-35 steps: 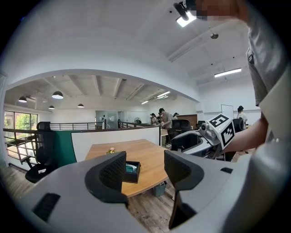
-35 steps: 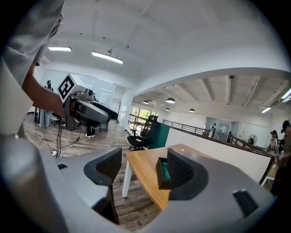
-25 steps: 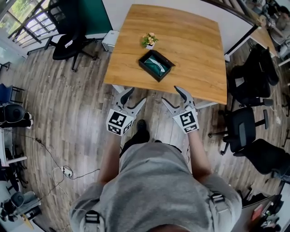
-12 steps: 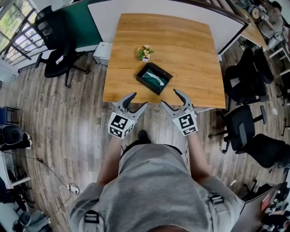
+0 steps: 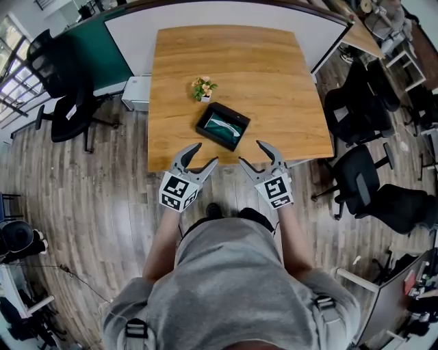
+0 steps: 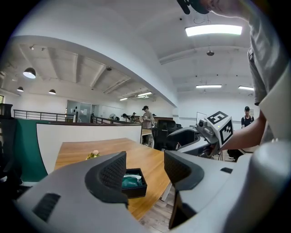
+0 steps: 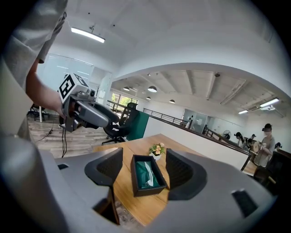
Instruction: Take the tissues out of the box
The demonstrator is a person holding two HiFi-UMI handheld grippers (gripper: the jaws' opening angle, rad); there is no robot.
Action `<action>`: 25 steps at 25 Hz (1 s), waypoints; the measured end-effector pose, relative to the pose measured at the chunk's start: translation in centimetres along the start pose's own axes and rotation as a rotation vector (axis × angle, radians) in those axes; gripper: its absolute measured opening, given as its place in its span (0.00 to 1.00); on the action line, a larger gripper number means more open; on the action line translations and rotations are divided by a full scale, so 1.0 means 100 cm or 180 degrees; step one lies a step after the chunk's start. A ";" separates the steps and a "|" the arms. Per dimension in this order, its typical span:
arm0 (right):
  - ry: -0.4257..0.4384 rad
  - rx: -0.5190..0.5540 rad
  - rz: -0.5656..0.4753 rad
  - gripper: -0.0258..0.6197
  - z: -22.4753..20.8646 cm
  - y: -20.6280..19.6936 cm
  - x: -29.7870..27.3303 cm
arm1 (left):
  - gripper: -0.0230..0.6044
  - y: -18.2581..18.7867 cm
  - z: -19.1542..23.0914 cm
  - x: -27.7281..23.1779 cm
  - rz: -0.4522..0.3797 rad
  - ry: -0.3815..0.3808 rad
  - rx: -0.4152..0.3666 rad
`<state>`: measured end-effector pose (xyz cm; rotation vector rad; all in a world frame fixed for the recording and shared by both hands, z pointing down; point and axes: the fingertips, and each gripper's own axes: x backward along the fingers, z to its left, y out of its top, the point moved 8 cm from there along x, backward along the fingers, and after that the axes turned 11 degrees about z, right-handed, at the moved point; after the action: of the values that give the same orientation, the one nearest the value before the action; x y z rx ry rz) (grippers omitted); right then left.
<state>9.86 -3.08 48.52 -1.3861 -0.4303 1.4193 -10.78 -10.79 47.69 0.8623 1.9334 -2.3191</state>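
A black open box lies on the wooden table, near its front edge. Inside it sits a green tissue pack with a white tissue poking up. My left gripper hovers open at the table's front edge, left of the box. My right gripper hovers open to the right of it, with nothing between its jaws. Both are short of the box and above the floor's edge.
A small potted flower stands just behind the box. Black office chairs stand right of the table, another one to its left. White and green partitions run behind the table. People stand far off in the gripper views.
The view has moved closer to the table and shifted. Both grippers have come forward to the table's front edge, still open and held apart.
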 end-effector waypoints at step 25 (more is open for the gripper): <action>0.0401 0.0130 0.0119 0.51 -0.020 0.014 -0.096 | 0.46 -0.015 0.064 0.038 0.0090 0.0559 0.0346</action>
<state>8.79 -12.42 51.67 -1.4477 -0.2938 1.3547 -17.11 -15.00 48.14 1.1306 1.8546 -2.4268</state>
